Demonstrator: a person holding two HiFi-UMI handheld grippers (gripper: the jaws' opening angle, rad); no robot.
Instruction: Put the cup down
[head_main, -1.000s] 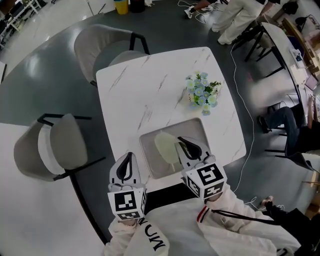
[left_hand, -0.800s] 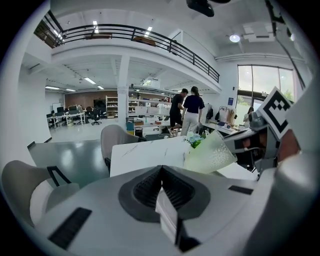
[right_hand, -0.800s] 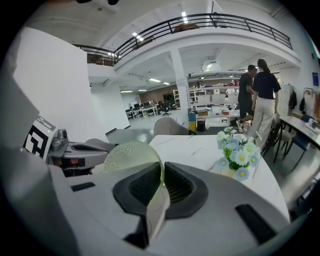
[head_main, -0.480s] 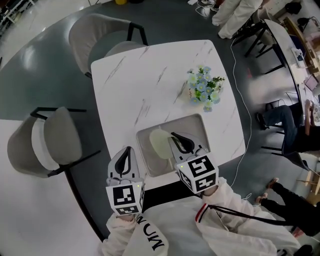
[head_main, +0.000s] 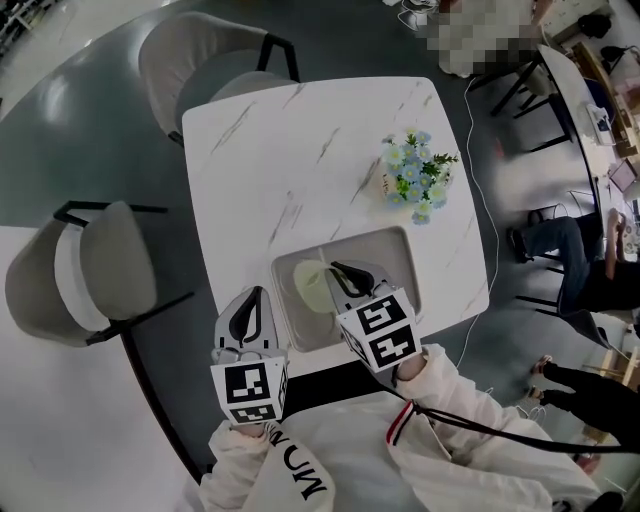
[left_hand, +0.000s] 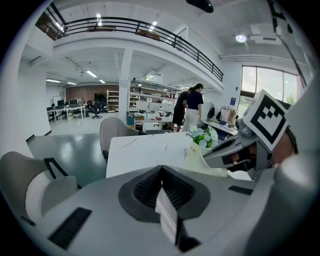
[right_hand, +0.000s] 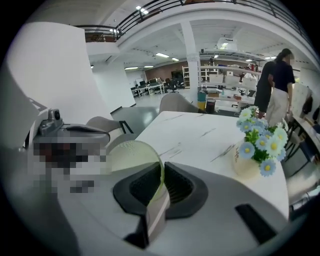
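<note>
Right gripper (head_main: 338, 268) pinches the green cup (head_main: 311, 288) over the six-o'clock tray (head_main: 396, 252); release remains. Left gripper (head_main: 256, 296) closed, empty.

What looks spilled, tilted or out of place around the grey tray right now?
Nothing stands out. The pale green cup is pinched by its rim in the right gripper above the grey rectangular tray; no spill shows on the white marble table, and the vase of blue flowers stands upright.

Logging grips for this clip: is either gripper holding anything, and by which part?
The right gripper pinches the pale green cup by its rim; the left gripper is shut on nothing.
</note>
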